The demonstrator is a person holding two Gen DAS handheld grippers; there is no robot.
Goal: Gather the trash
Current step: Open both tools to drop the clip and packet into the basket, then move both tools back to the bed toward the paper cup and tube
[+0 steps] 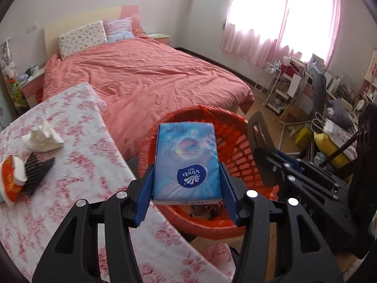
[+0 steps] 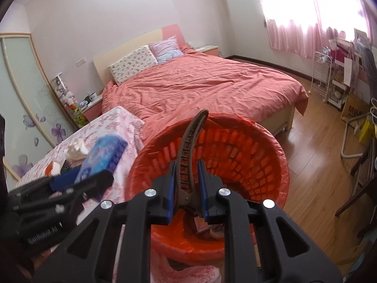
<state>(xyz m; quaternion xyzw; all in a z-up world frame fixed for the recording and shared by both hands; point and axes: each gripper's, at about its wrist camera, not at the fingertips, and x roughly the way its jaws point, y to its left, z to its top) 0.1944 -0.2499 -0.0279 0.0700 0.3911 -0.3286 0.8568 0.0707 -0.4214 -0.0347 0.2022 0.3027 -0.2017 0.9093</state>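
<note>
My left gripper (image 1: 187, 176) is shut on a blue Vinda tissue pack (image 1: 187, 160) and holds it over the near rim of the red-lined trash basket (image 1: 238, 148). My right gripper (image 2: 187, 176) is shut on a brown hair claw clip (image 2: 189, 146) above the same basket (image 2: 247, 151), which has scraps at its bottom. The left gripper with the tissue pack (image 2: 103, 158) shows at the left of the right wrist view. On the floral table (image 1: 70, 176) lie a crumpled white tissue (image 1: 43, 136), a black mesh piece (image 1: 36, 172) and a red-and-white wrapper (image 1: 11, 179).
A bed with a pink cover (image 1: 146, 75) stands behind the table and basket. A cluttered desk, white racks and bags (image 1: 318, 99) fill the right side by the window. A wooden floor (image 2: 313, 141) lies right of the basket. A wardrobe (image 2: 26, 99) stands far left.
</note>
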